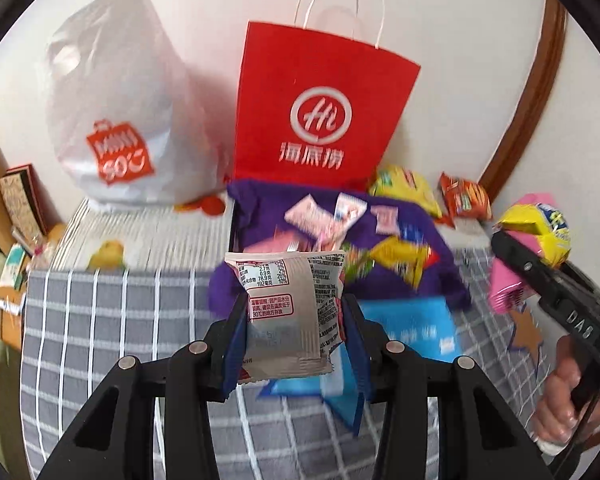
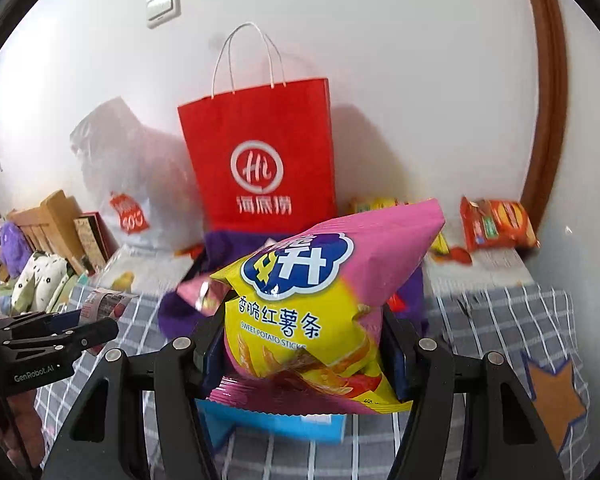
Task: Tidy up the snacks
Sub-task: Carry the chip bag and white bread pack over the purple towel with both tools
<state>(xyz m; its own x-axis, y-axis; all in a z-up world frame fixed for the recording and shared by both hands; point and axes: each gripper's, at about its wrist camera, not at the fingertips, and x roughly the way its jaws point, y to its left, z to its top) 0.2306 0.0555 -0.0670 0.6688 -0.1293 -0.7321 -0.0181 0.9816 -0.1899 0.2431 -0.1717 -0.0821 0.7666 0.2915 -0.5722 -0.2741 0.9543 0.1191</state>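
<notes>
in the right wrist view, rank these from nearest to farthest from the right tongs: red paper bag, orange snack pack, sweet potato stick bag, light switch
1. Sweet potato stick bag: gripped in the right tongs.
2. Orange snack pack: far right, by the wall.
3. Red paper bag: centre, standing against the wall; close to the snack pack in depth, so hard to call.
4. Light switch: high on the wall, upper left.

A silver-grey snack packet [image 1: 286,312] printed with red and black nutrition text stands upright, pinched between the fingers of the left tool [image 1: 296,340]. A puffy pink-and-yellow bag of sweet potato sticks [image 2: 312,312] sits tilted in the right tool [image 2: 304,356]. Beyond them, pink and yellow packets [image 1: 324,220] lie jumbled in a purple fabric bin [image 1: 412,232], with an orange packet [image 2: 496,224] and a yellow one [image 1: 408,188] near the wall.
</notes>
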